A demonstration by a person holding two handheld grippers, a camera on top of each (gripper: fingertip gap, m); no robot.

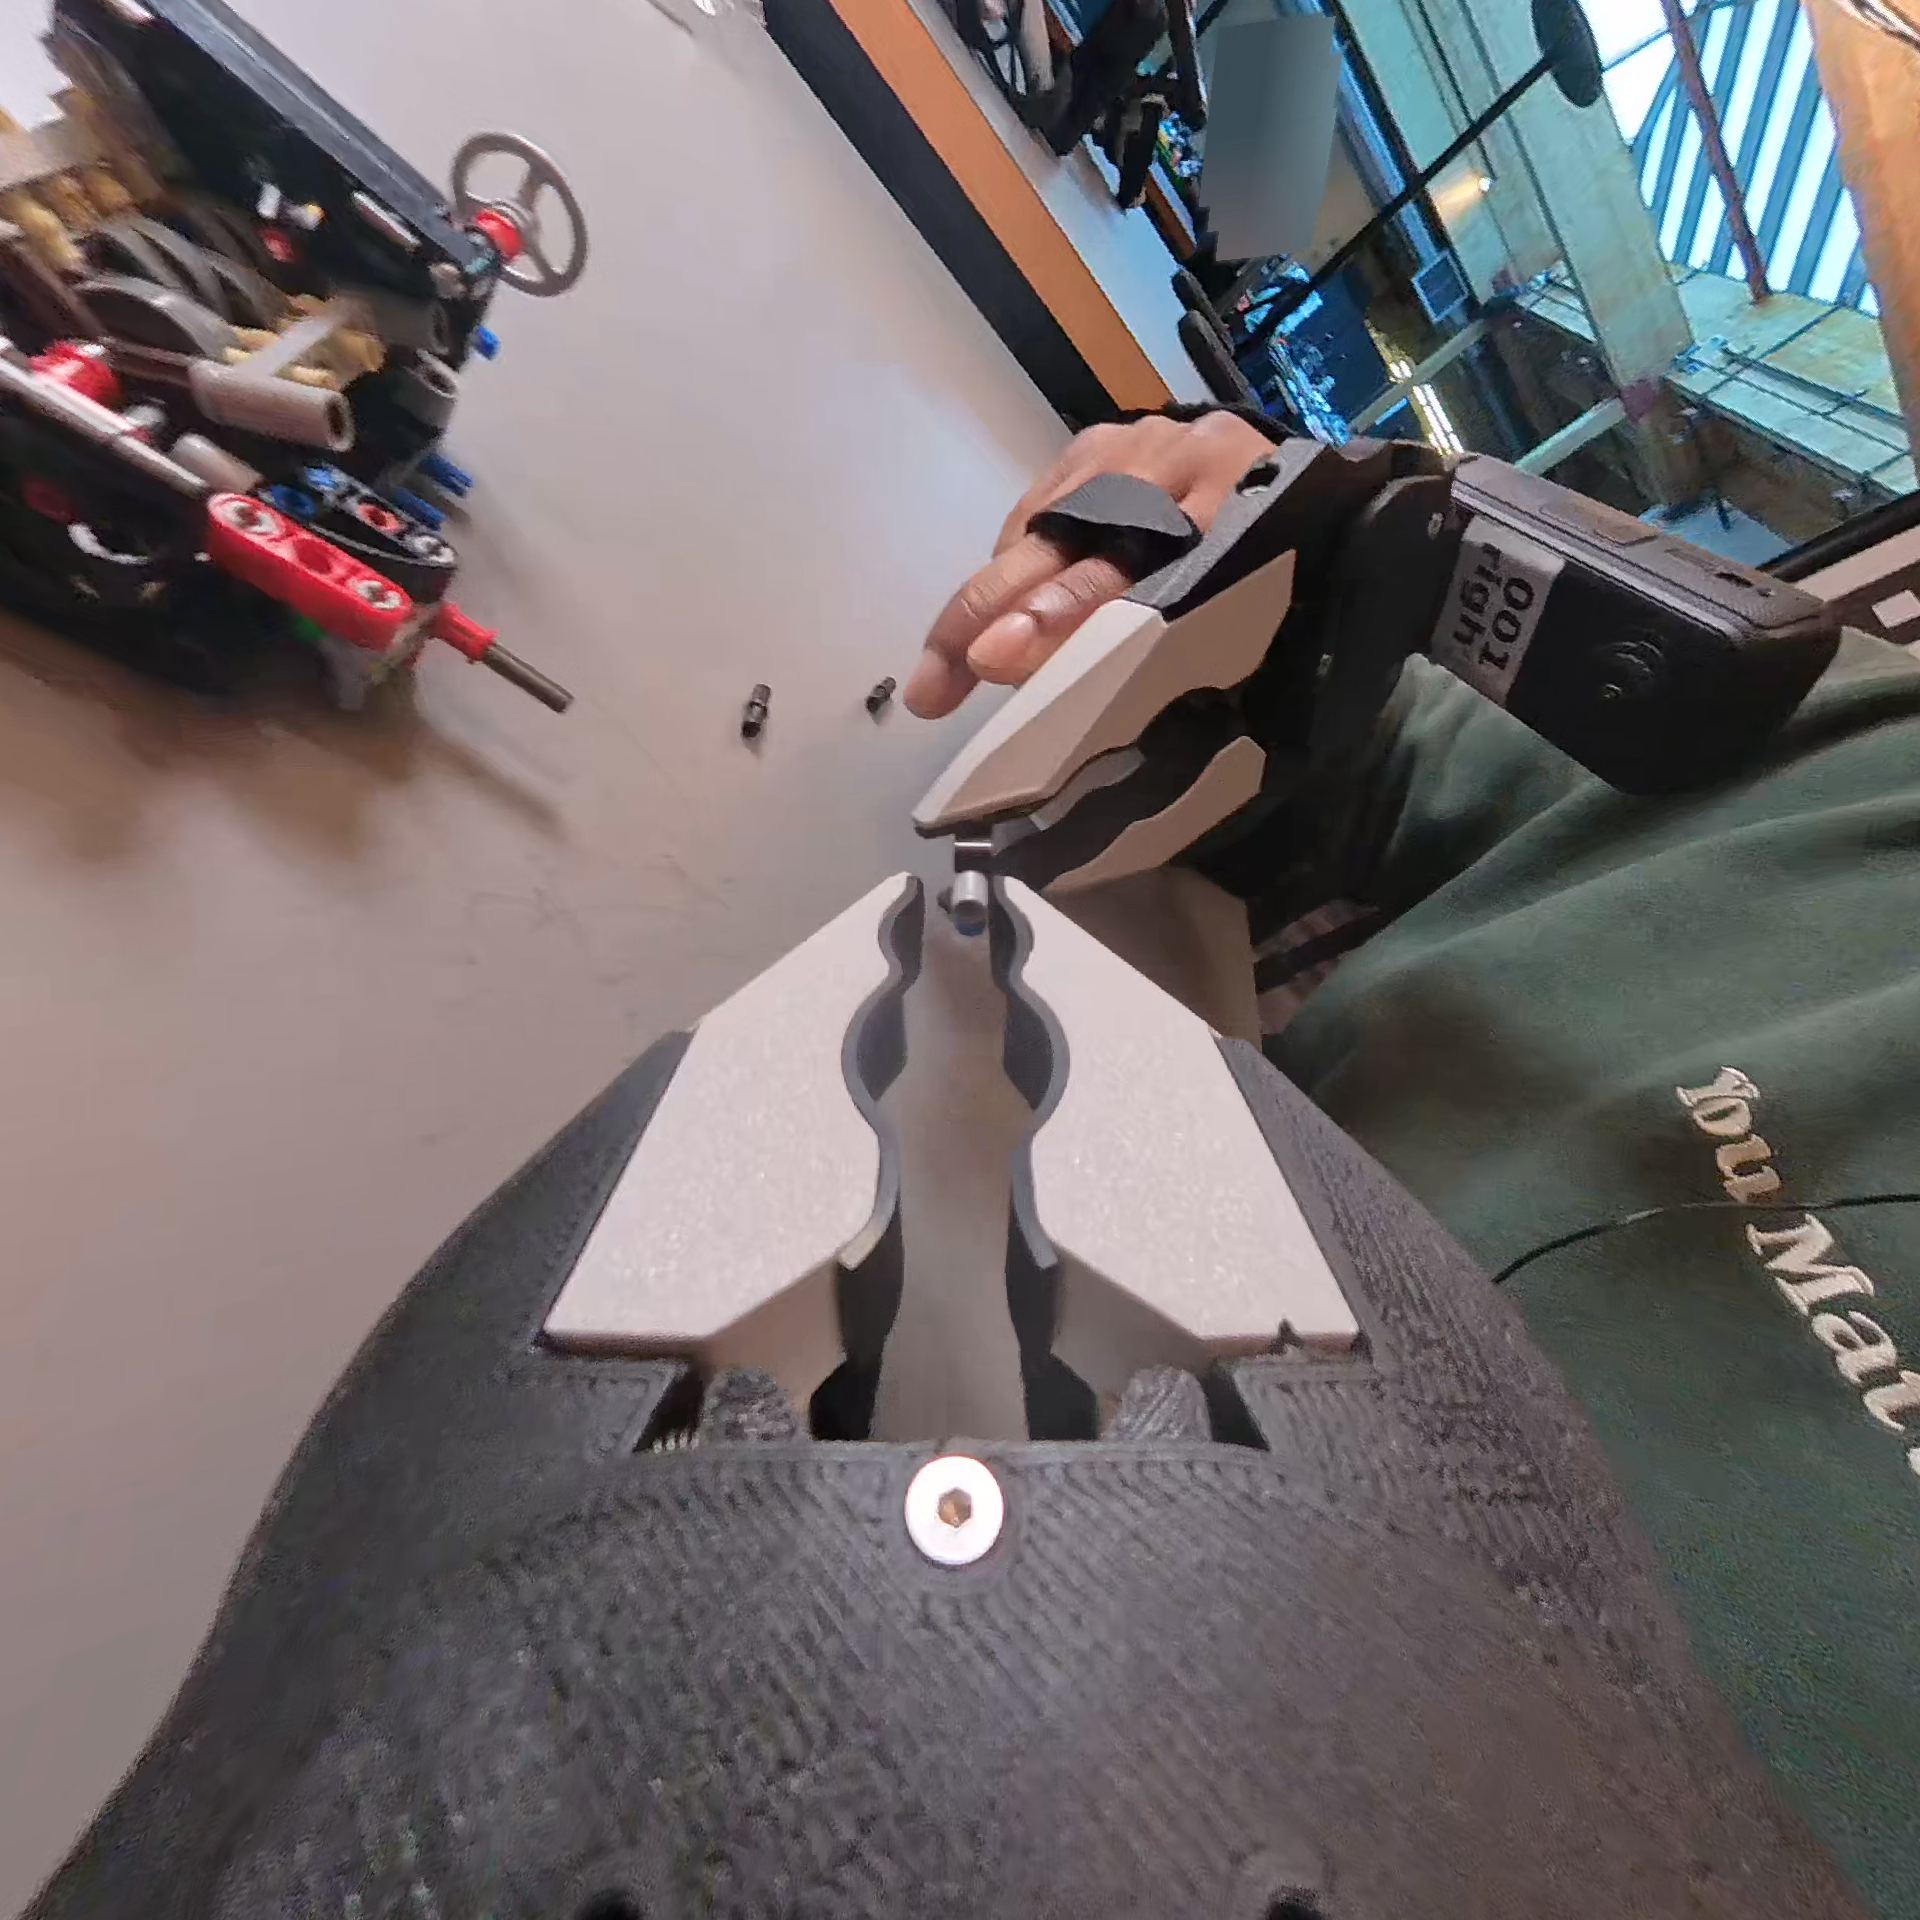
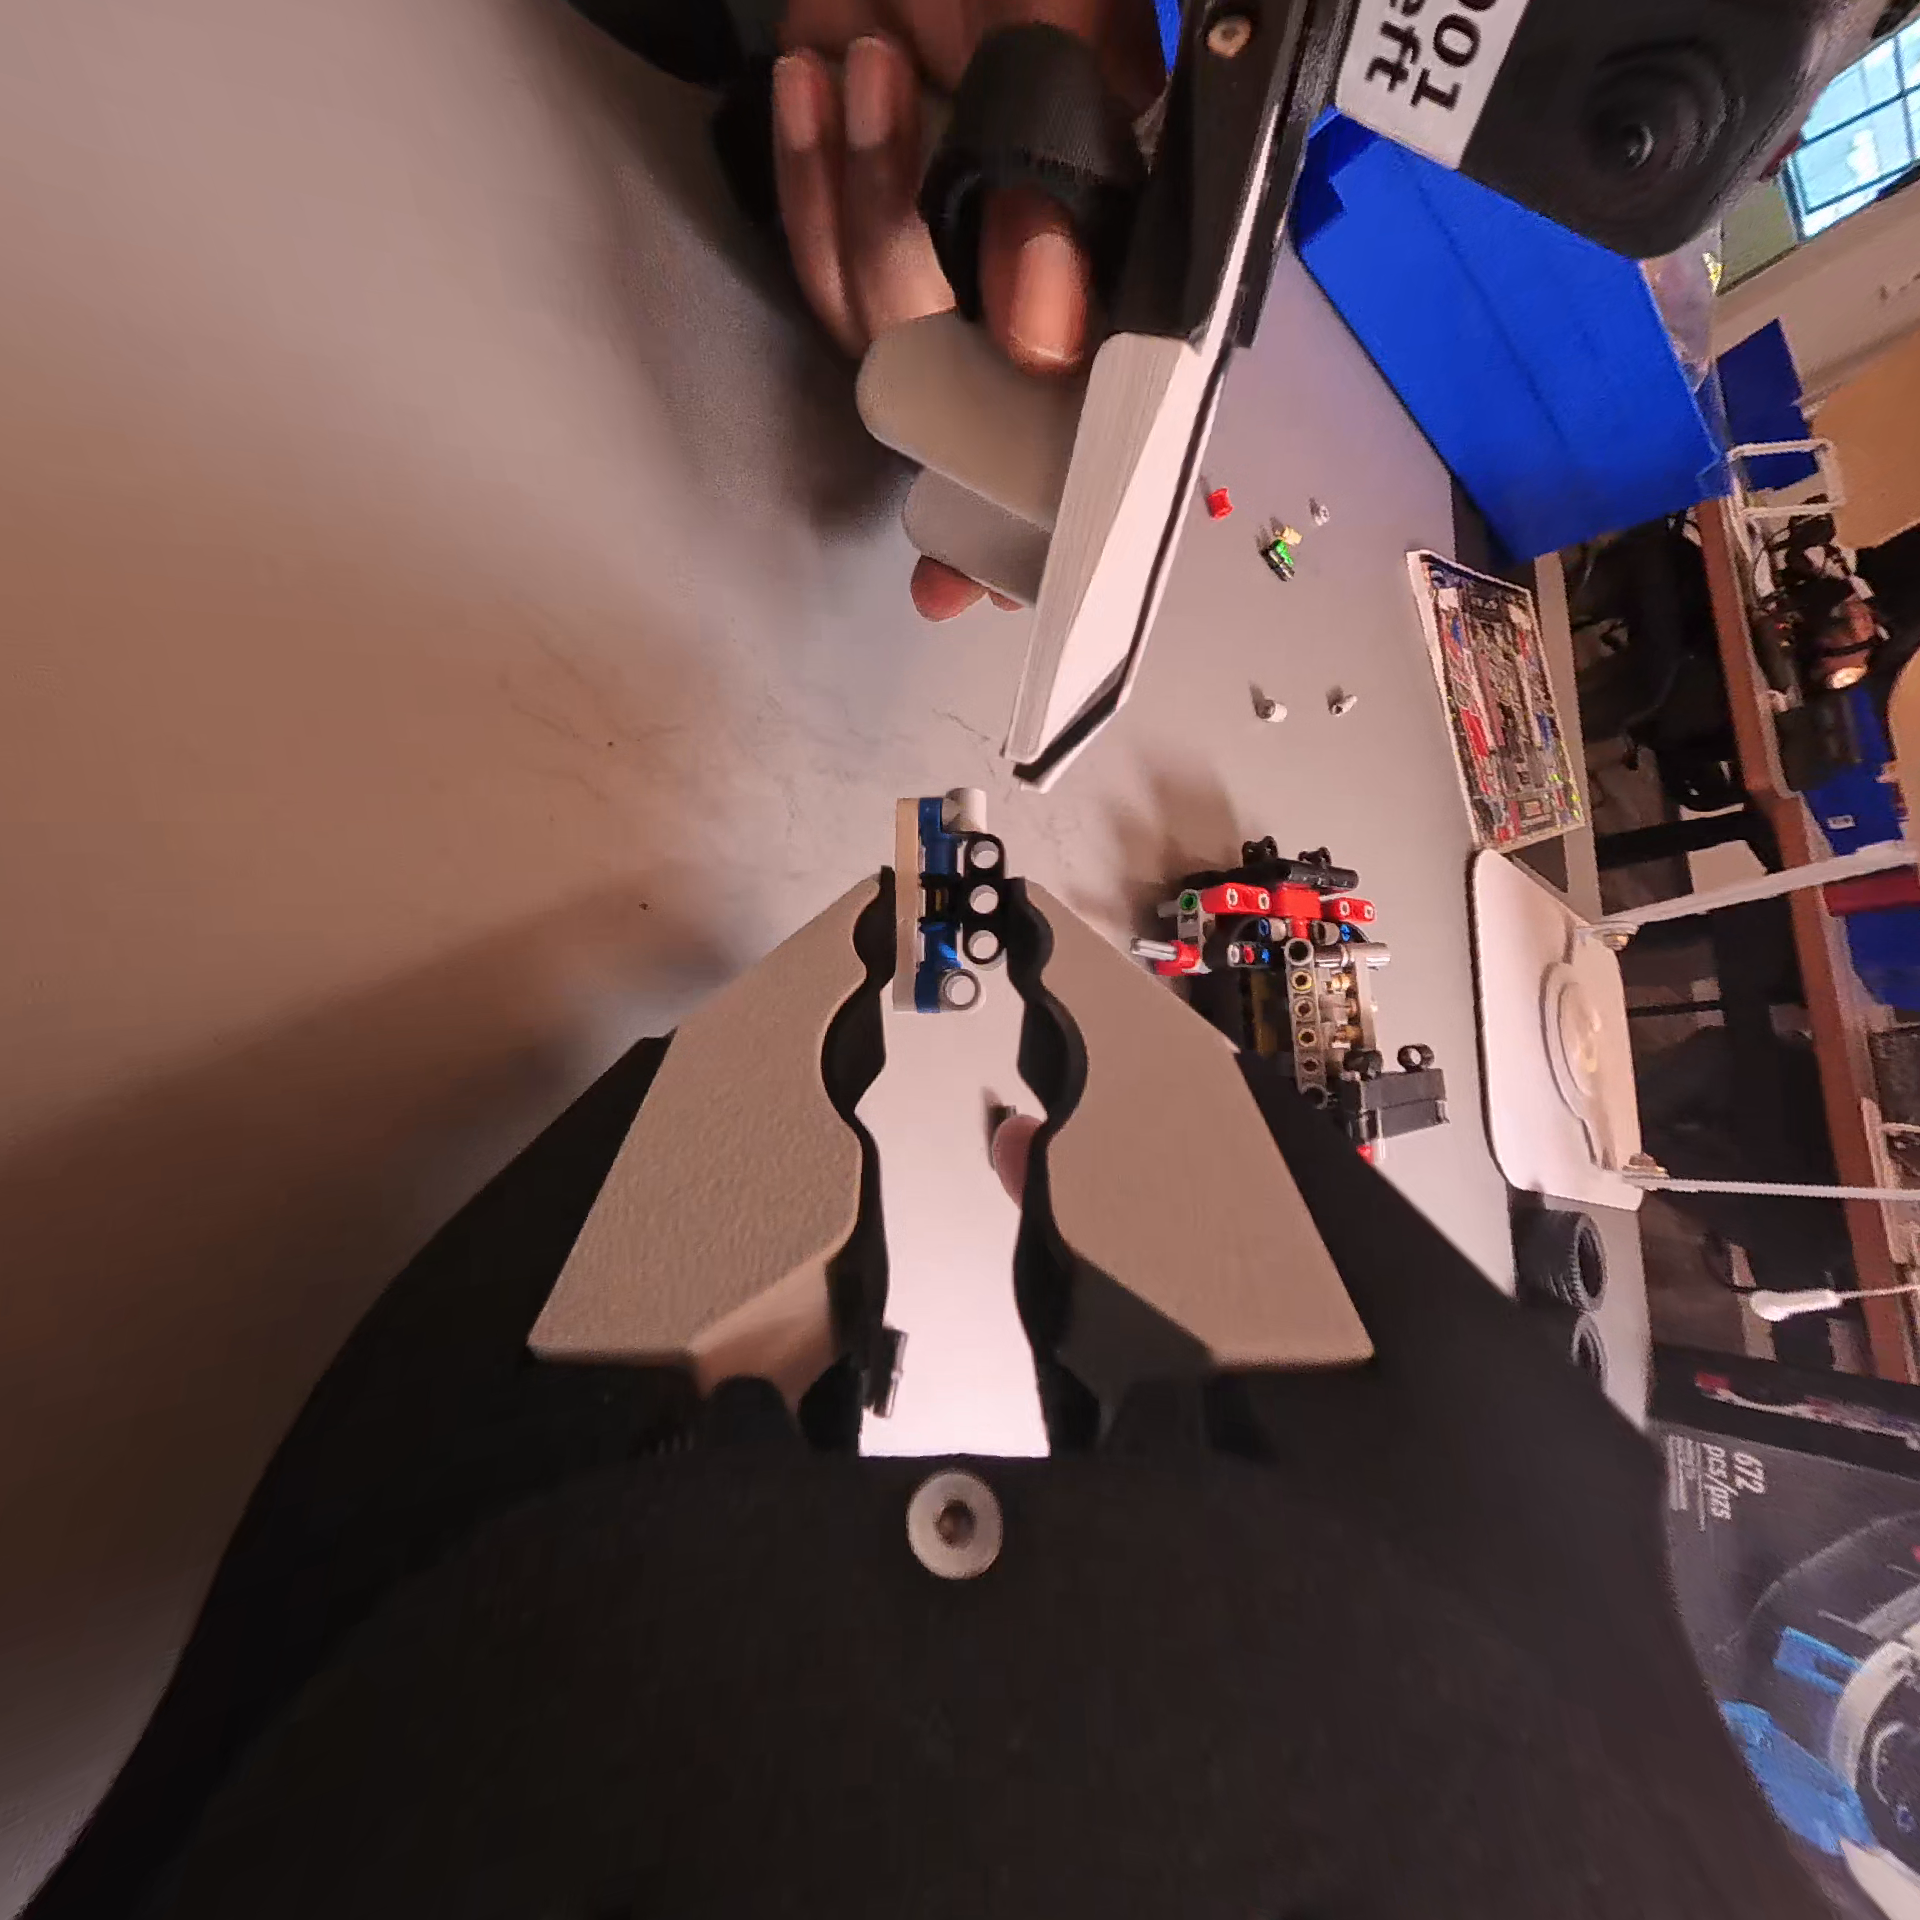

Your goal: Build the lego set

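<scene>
two hand-held grippers meet tip to tip above a pale grey tabletop (image 1: 644,416). the right gripper (image 2: 961,914) is clamped on a small lego sub-assembly of white, blue and black beams (image 2: 951,914), pinched near the fingertips. the piece's long axis runs along the fingers, and its far end, with a short grey peg, sticks out past the tips.

the left gripper (image 1: 961,899) points at that end from the opposite side. its fingers stand slightly apart with the small grey cylindrical end of the piece (image 1: 968,896) lying between the tips; whether they actually press on it cannot be told. in the right wrist view the left gripper's tip looks just short of the piece.

the coming move likely turns on this alignment: the protruding peg end faces the left gripper almost head-on, so the left is the nearer tool to take or push onto it.

the larger black, red and grey lego model (image 2: 1299,966) sits on the table, well apart, to the side. two small black pins (image 1: 816,701) lie loose on the tabletop near the right hand (image 1: 1060,561).
</scene>
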